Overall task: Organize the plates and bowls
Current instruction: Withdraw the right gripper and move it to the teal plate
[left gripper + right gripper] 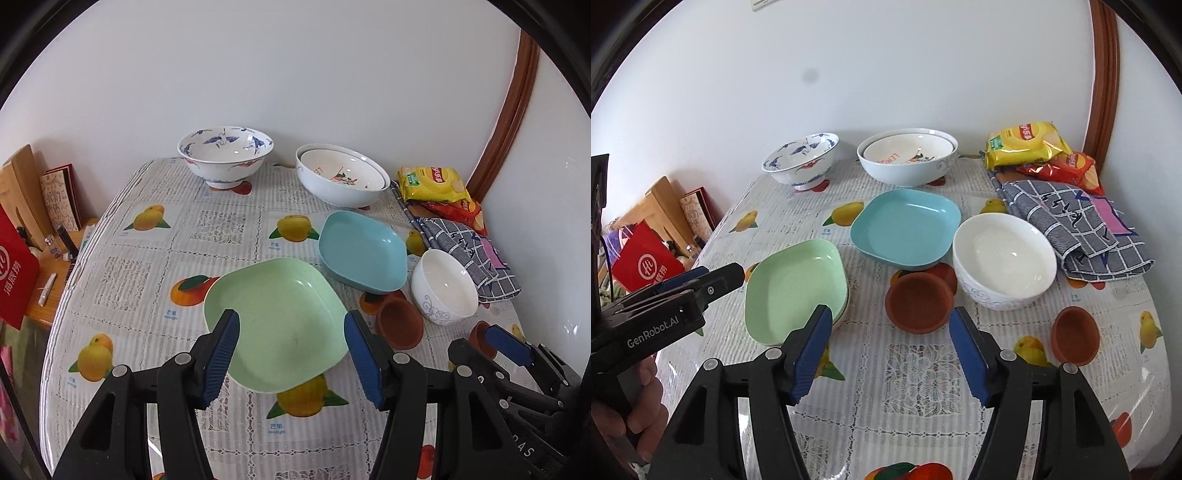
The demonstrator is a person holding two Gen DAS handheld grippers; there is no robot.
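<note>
Left tongs (291, 354): wide apart, holding nothing, over the green plate.
Right tongs (888, 350): wide apart, holding nothing.
Green plate (277, 321): on the table (155, 258), close to the blue plate (364, 251).
Feel: looks like light, hard plastic, maybe slippery.
Best hold: pinch its thin rim.

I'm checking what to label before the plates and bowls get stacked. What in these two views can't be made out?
- Green plate, right wrist view: a second rim shows beneath it; how many are stacked is unclear.
- Nested bowls, left wrist view: the outer bowl hides the inner one's underside.
- Small brown dish, left wrist view: partly covered by the right hand-held gripper.
- Items left of the table, both views: cut off at the fisheye edge.
</note>
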